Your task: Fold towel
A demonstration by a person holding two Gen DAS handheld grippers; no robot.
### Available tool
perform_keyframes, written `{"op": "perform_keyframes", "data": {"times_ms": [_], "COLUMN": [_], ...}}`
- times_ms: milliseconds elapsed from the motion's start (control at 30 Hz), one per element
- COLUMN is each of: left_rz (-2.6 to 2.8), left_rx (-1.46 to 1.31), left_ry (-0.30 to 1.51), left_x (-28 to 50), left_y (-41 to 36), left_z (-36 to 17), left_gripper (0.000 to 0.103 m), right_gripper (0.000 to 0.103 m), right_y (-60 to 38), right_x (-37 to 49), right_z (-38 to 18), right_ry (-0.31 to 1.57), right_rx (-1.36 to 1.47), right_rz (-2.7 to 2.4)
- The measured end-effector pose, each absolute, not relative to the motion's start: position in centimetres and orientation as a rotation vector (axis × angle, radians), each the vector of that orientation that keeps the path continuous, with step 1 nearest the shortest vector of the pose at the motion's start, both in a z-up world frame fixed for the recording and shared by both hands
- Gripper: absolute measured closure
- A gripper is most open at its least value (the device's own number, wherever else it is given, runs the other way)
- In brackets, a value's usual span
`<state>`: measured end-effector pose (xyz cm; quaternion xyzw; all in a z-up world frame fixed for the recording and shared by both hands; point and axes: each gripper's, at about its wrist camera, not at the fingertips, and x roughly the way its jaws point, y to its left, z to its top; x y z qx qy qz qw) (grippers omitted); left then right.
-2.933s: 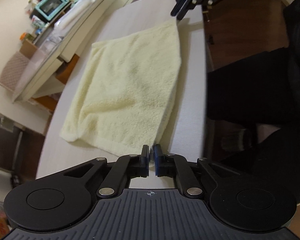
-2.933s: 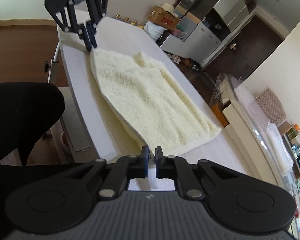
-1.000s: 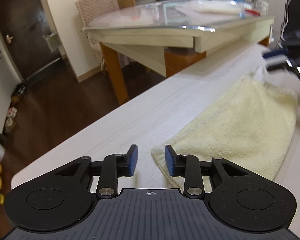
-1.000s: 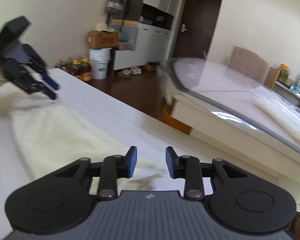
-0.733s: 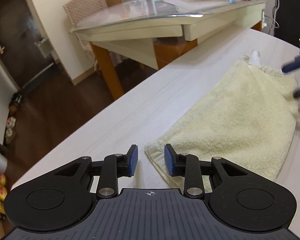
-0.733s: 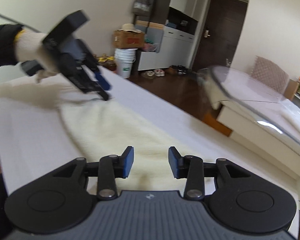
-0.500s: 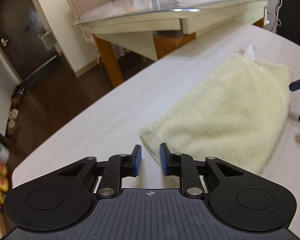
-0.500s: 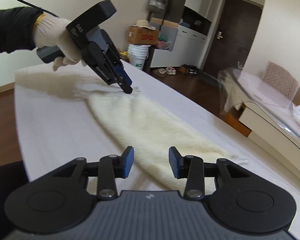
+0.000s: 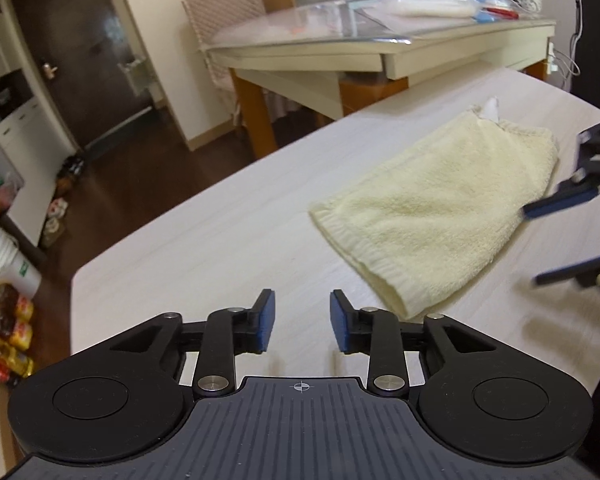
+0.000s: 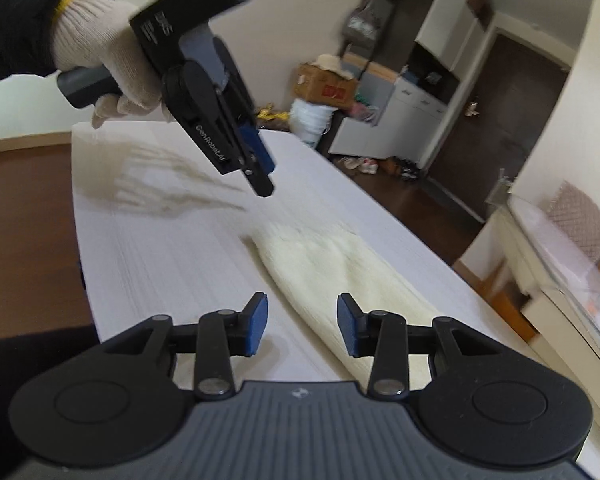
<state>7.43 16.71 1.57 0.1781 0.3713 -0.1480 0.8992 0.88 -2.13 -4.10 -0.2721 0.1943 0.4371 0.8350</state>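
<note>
Towel point(image 9: 440, 216), folded and pale yellow, lies flat on the white desk point(image 9: 204, 248) in the left wrist view, ahead and right of the left tongs point(image 9: 302, 322), whose jaws are opening over bare desk, while the blurred right tongs point(image 9: 568, 232) hover at its right edge. Only the right wrist view shows the gloved hand point(image 10: 104, 64) carrying the left tongs point(image 10: 262, 174) above the desk point(image 10: 160, 264); here the right tongs point(image 10: 302, 326), part-spread, are closing with nothing gripped, towel point(image 10: 340, 272) lying beyond them

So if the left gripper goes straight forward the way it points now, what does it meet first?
Most likely the bare white table. The left gripper points down at it with its fingers opening and nothing between them; the folded towel lies off to the right of that line.
</note>
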Motion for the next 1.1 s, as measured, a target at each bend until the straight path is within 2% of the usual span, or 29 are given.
{"op": "perform_keyframes", "data": {"times_ms": [333, 433, 467, 500, 567, 800, 1100], "left_rz": [-0.312, -0.328, -0.341, -0.362, -0.398, -0.563, -0.754], "left_rx": [0.321, 0.323, 0.339, 0.368, 0.449, 0.695, 0.883], "left_ry": [0.731, 0.714, 0.708, 0.699, 0.672, 0.585, 0.441], "left_x": [6.1, 5.8, 5.6, 5.3, 4.4, 1.3, -2.5], "left_y": [19.2, 19.5, 19.4, 19.1, 18.3, 14.6, 10.6], "left_z": [1.9, 1.7, 1.6, 1.5, 1.2, -0.4, -1.2], "left_gripper": [0.061, 0.060, 0.059, 0.058, 0.055, 0.054, 0.050], "right_gripper": [0.072, 0.083, 0.092, 0.095, 0.095, 0.095, 0.095], "right_y": [5.2, 6.2, 6.4, 6.6, 6.1, -0.4, -8.9], "right_x": [2.1, 2.1, 2.2, 2.3, 2.4, 1.8, 0.3], "right_z": [-6.4, -7.2, -7.5, -7.7, -7.6, -3.0, 0.3], "right_ry": [0.398, 0.378, 0.379, 0.382, 0.392, 0.467, 0.552], "right_rx": [-0.797, -0.858, -0.869, -0.867, -0.829, -0.558, -0.342], "right_rz": [0.863, 0.844, 0.849, 0.857, 0.883, 1.071, 1.239]}}
